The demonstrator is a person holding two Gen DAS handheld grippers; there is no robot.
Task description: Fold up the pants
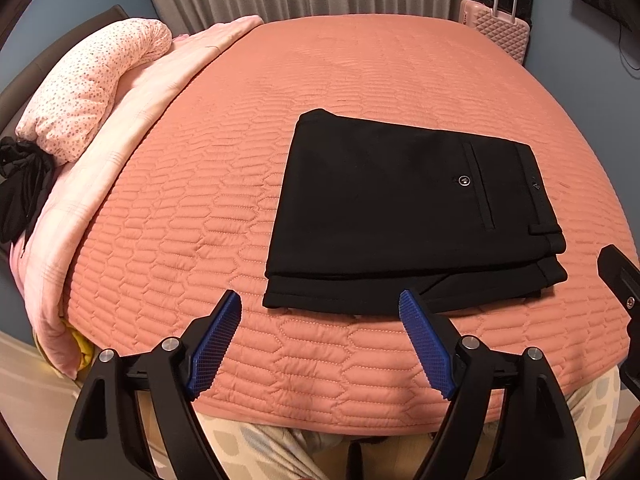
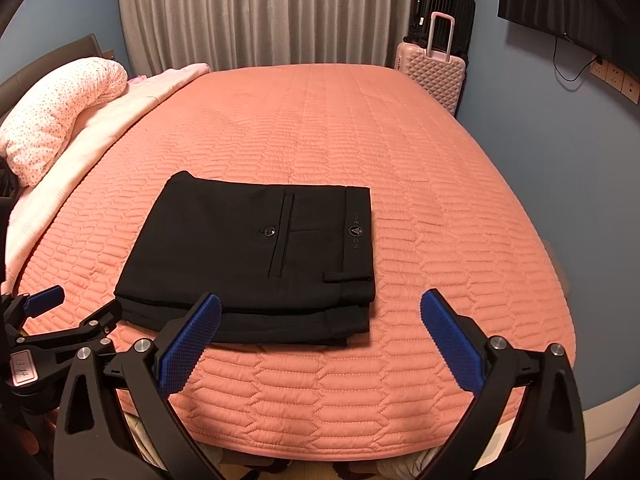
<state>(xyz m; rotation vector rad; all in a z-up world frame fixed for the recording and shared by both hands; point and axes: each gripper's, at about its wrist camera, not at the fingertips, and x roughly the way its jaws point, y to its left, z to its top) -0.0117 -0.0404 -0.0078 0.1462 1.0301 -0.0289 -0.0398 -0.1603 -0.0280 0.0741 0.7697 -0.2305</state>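
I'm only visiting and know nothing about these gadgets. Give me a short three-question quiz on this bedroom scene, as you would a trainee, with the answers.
1. True or false: the black folded pants lie flat on the salmon quilted bedspread, with neither gripper touching them.
2. Which stands in the far corner by the grey curtain? A) a pink hard-shell suitcase B) a wooden chair C) a floor lamp
3. Fill in: the jaws of the left gripper and the right gripper both stand ____.

Key
1. True: the pants are folded into a neat rectangle, back pocket button up.
2. A: the pink hard-shell suitcase, with a black one behind it.
3. Open, nothing between the blue pads.
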